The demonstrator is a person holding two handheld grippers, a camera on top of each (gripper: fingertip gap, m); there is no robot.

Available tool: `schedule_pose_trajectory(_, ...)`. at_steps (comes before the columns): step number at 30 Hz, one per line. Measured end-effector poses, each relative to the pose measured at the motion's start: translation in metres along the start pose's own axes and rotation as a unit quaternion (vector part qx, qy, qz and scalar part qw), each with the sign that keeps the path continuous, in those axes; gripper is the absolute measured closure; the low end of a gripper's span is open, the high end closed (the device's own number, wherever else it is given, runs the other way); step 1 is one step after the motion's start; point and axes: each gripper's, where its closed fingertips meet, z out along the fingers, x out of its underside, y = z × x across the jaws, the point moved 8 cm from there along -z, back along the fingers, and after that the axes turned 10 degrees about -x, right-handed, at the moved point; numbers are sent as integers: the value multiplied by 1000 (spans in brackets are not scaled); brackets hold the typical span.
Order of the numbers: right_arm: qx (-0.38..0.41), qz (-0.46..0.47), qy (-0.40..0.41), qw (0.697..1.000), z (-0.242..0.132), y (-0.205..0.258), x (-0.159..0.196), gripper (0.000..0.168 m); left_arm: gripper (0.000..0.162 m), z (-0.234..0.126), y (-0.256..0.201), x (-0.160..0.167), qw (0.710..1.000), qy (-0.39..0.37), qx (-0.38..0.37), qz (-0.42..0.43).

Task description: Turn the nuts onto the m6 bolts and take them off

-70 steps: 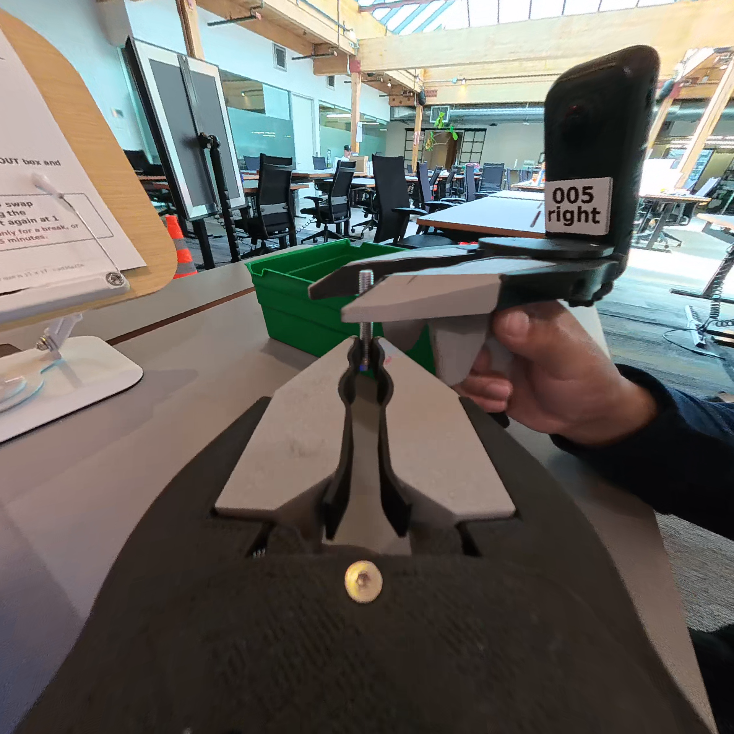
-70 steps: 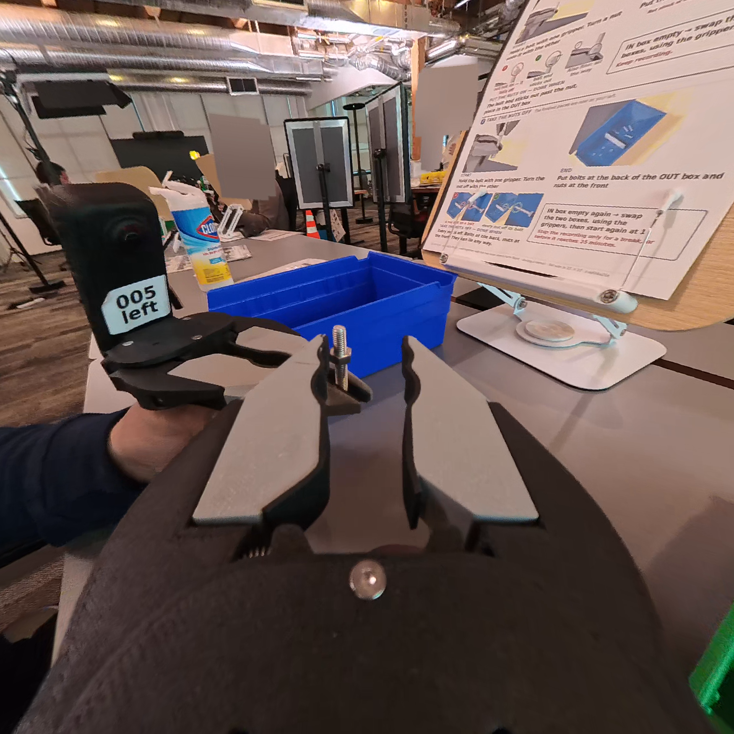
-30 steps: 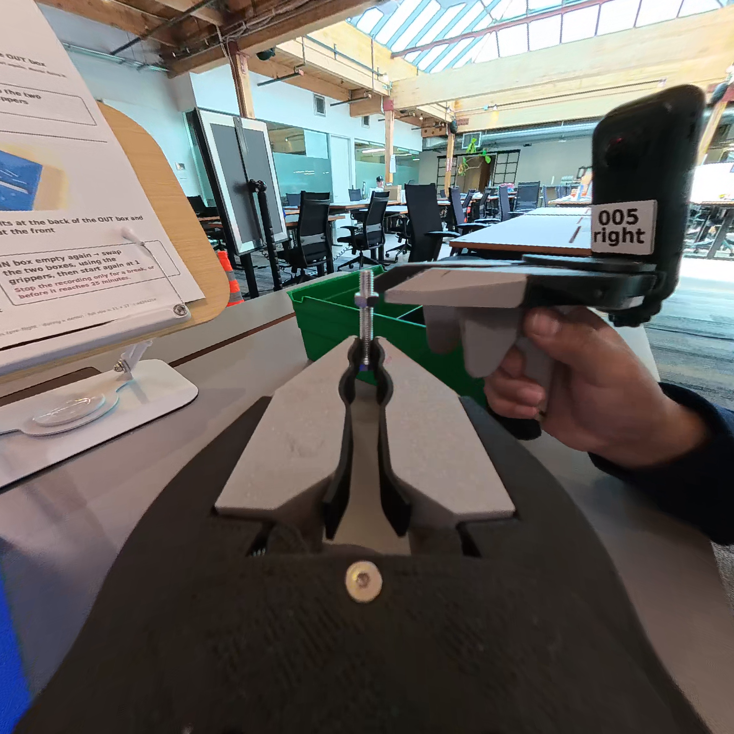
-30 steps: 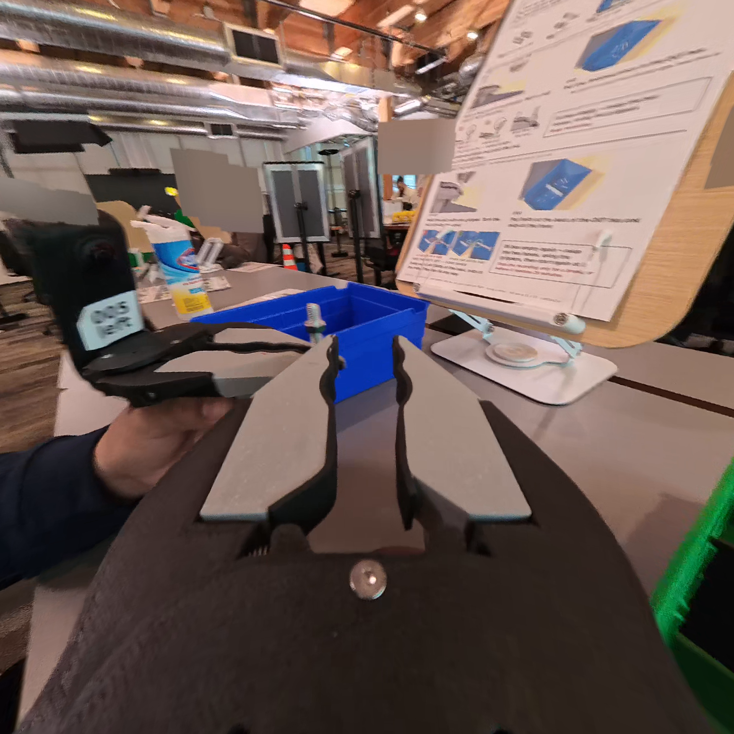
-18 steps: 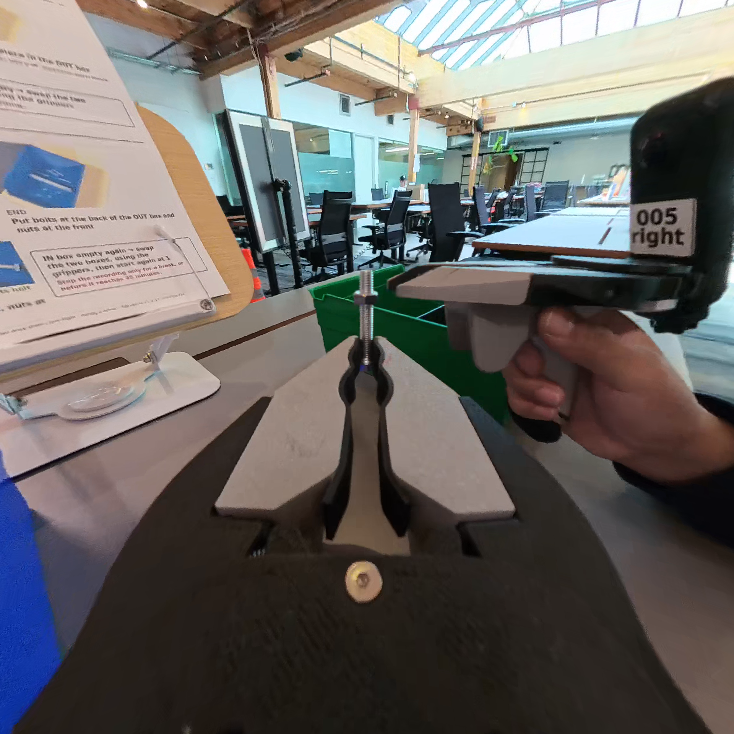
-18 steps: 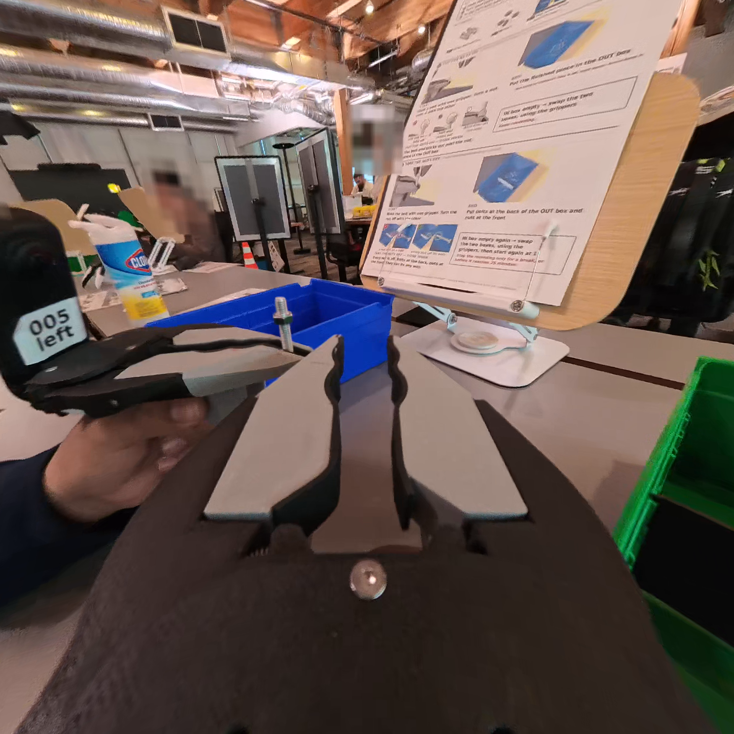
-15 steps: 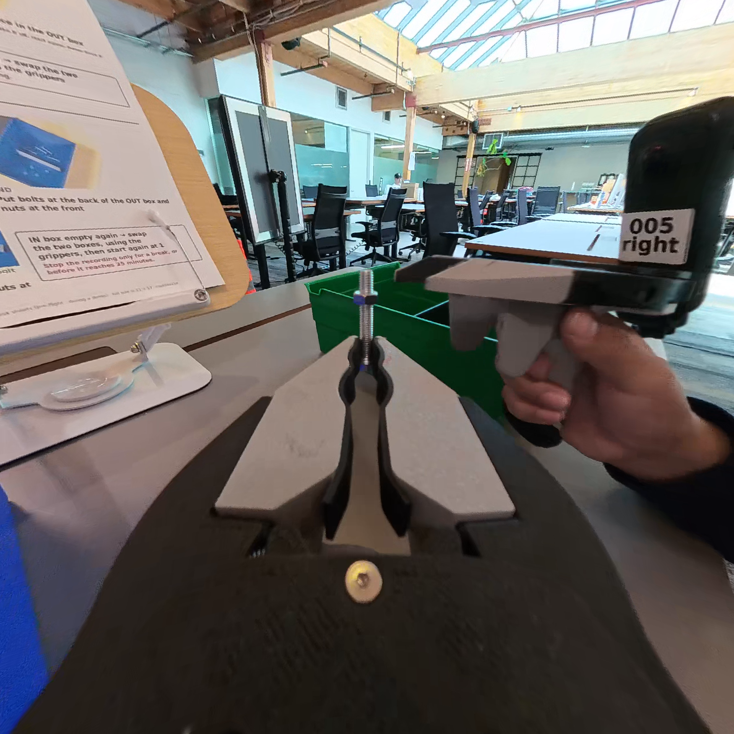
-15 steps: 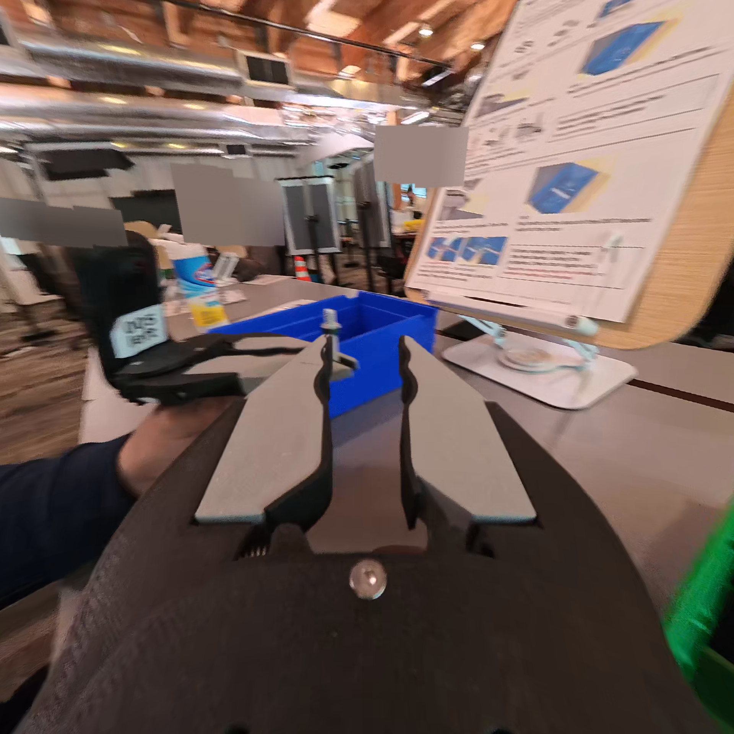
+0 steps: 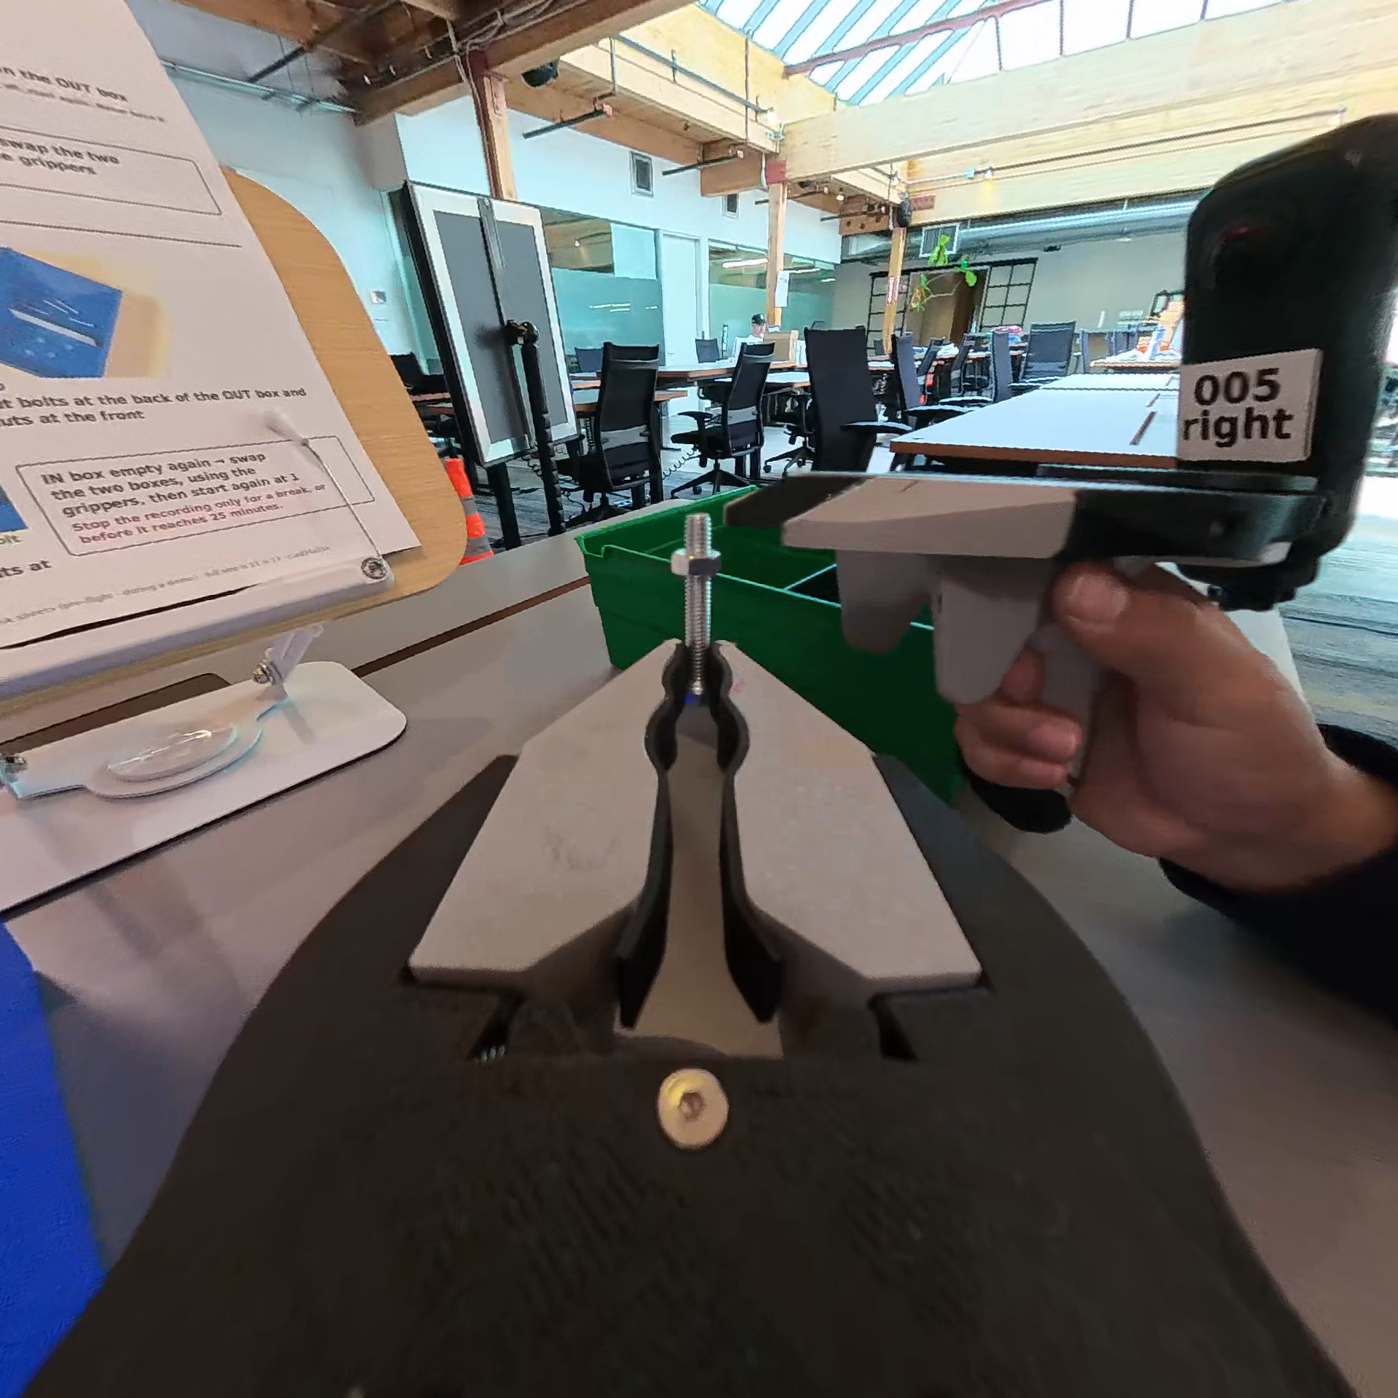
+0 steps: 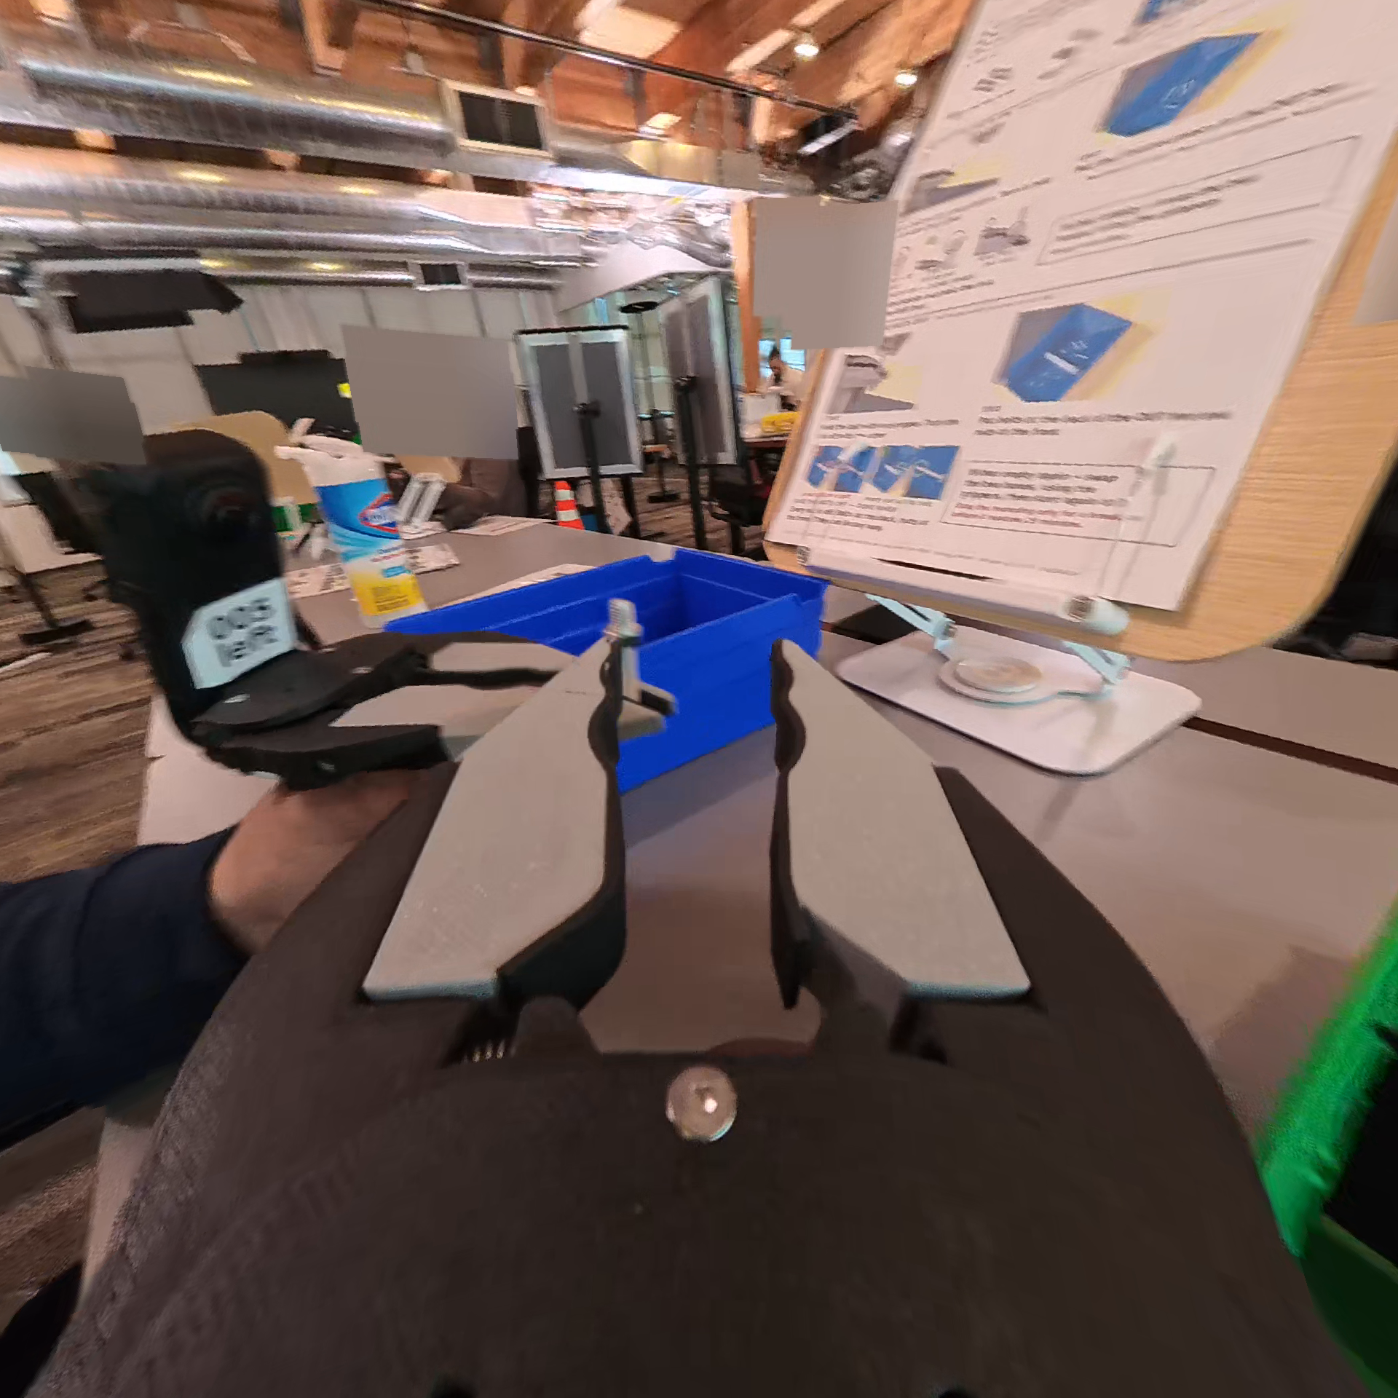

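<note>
My left claw (image 9: 697,685) is clenched on the lower shank of the bolt (image 9: 697,605), which stands upright above the fingertips. The nut (image 9: 697,563) sits on the thread near the top end. My right claw (image 10: 692,681) is released, jaws apart, nothing between them; in the left wrist view it sits level, tips just right of the nut, not touching. Green bin (image 9: 764,605) behind the bolt on the worktop (image 9: 484,681), blue bin (image 10: 681,605) and instruction stand (image 10: 1059,378) farther back.
</note>
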Motion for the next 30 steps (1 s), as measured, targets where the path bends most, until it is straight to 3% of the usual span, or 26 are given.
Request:
schedule_pose_trajectory(4, -32, -31, 17, 999, 11, 16, 3, 131, 160, 2, -16, 3, 999, 7, 30, 28)
schedule_pose_trajectory(6, 20, -39, 43, 998, 10, 7, 7, 133, 160, 2, -18, 3, 999, 6, 24, 32)
schedule_pose_trajectory(7, 45, -25, 48, 998, 8, 1, 8, 116, 160, 3, -14, 3, 999, 9, 9, 34)
schedule_pose_trajectory(10, 102, 8, 35, 994, -6, -18, 7, 130, 160, -2, 0, -2, 1000, -13, -16, 6)
schedule_pose_trajectory(12, 64, 0, 27, 998, -5, -13, 3, 139, 160, -3, 4, -3, 1000, -9, -13, -4)
schedule_pose_trajectory(17, -53, -18, 6, 998, 10, 18, 2, 130, 160, 1, -9, 2, 1000, 4, 16, 19)
schedule_pose_trajectory(20, 5, -30, 37, 999, 11, 10, 7, 142, 160, 1, -19, 2, 999, 1, 22, 41)
schedule_pose_trajectory(21, 29, -17, 46, 998, 9, 3, 8, 128, 160, 2, -16, 2, 999, 9, 6, 44)
schedule_pose_trajectory(23, 49, 19, 41, 998, 4, -7, 9, 126, 160, 2, -8, 1, 1000, 3, -7, 22)
schedule_pose_trajectory(24, 74, 21, 36, 996, 0, -12, 9, 156, 160, 0, -4, 0, 1000, -4, -9, 8)
schedule_pose_trajectory(26, 60, 2, 18, 998, -3, -10, 3, 140, 160, -1, 1, -1, 1000, -1, -12, 4)
schedule_pose_trajectory(30, 1, 5, 13, 1000, 6, 4, 5, 137, 160, -1, -3, -1, 1000, -7, -8, 3)
